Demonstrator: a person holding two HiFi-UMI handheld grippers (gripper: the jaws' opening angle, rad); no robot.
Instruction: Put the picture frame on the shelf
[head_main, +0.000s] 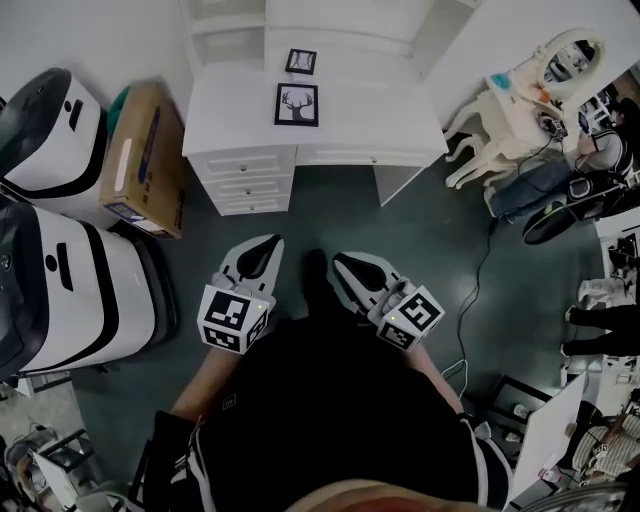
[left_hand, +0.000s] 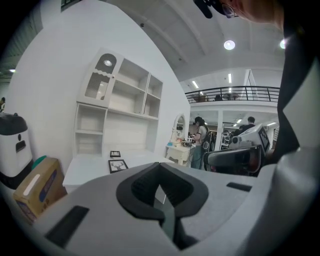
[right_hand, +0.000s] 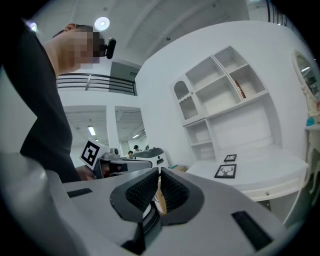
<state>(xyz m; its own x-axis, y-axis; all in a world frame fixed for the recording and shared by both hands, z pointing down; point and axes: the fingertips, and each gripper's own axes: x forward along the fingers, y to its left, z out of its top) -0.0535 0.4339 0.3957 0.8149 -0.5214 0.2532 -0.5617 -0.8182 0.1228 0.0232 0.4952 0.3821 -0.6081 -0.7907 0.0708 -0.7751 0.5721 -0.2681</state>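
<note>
Two black picture frames lie on the white desk (head_main: 400, 120): a larger one with a deer print (head_main: 297, 104) and a smaller one (head_main: 301, 61) behind it. The white shelf unit (head_main: 232, 38) rises at the desk's back. My left gripper (head_main: 263, 248) and right gripper (head_main: 344, 264) are held side by side over the dark floor, well short of the desk, both shut and empty. The left gripper view shows its closed jaws (left_hand: 160, 188) with the deer frame (left_hand: 118, 165) far ahead. In the right gripper view the shut jaws (right_hand: 159, 193) point toward the desk and the deer frame (right_hand: 225, 171).
A cardboard box (head_main: 146, 156) leans left of the desk's drawers (head_main: 245, 180). Two large white and black machines (head_main: 62, 290) stand at the left. At the right are a cream vanity table with a mirror (head_main: 520, 100), a seated person (head_main: 600, 150) and a floor cable (head_main: 480, 290).
</note>
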